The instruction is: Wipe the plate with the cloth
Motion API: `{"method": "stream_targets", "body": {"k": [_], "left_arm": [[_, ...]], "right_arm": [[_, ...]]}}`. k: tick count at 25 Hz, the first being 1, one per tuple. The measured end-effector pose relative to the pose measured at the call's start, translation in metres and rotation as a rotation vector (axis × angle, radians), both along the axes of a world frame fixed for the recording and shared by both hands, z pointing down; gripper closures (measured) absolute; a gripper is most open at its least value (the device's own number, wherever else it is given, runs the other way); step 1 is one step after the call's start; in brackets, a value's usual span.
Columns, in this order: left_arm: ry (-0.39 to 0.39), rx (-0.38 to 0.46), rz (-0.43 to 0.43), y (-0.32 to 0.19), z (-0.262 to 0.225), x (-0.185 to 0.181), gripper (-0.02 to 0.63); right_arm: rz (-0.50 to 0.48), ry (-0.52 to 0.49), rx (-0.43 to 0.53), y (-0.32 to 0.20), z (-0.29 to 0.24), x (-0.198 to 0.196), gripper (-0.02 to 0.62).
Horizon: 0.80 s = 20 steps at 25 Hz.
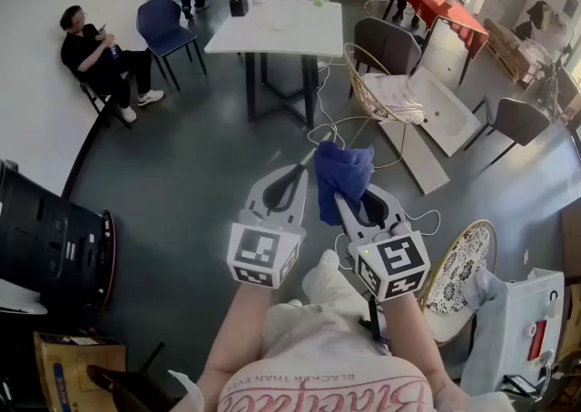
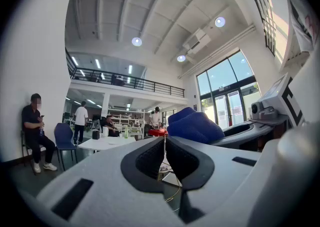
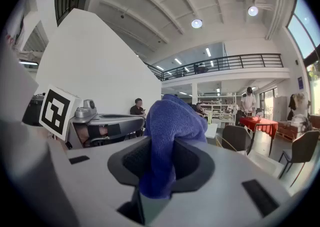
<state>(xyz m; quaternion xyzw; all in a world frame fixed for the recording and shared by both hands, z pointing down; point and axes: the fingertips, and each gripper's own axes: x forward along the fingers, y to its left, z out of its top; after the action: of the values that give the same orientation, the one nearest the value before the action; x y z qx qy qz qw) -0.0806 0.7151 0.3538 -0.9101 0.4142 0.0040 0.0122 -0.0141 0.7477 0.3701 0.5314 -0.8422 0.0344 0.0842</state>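
Observation:
A blue cloth is bunched between the jaws of my right gripper, which is shut on it. In the right gripper view the cloth rises out of the right gripper and hangs below the pads. My left gripper is held beside it at the left, shut with nothing in it. Its pads meet in the left gripper view, where the left gripper points level and the cloth shows to its right. Both are held in the air over the grey floor. I see no plate in any view.
A white table stands ahead with a blue chair and a seated person to its left. A wire chair, floor cables, a gold-rimmed patterned round seat, a black drum and a white machine surround me.

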Motion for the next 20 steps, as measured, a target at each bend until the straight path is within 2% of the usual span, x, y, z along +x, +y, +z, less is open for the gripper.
{"method": "stream_targets", "body": {"k": [10, 13, 20], "left_arm": [[-0.022, -0.032, -0.005, -0.013, 0.012, 0.0, 0.595], [-0.024, -0.043, -0.011, -0.023, 0.014, 0.002, 0.595], [-0.042, -0.076, -0.023, -0.062, 0.02, 0.015, 0.595]], "right_arm": [[-0.033, 0.001, -0.008, -0.015, 0.003, -0.004, 0.495], [-0.033, -0.025, -0.016, -0.025, 0.003, -0.001, 0.495], [-0.06, -0.014, -0.045, -0.062, 0.006, 0.01, 0.495]]}}
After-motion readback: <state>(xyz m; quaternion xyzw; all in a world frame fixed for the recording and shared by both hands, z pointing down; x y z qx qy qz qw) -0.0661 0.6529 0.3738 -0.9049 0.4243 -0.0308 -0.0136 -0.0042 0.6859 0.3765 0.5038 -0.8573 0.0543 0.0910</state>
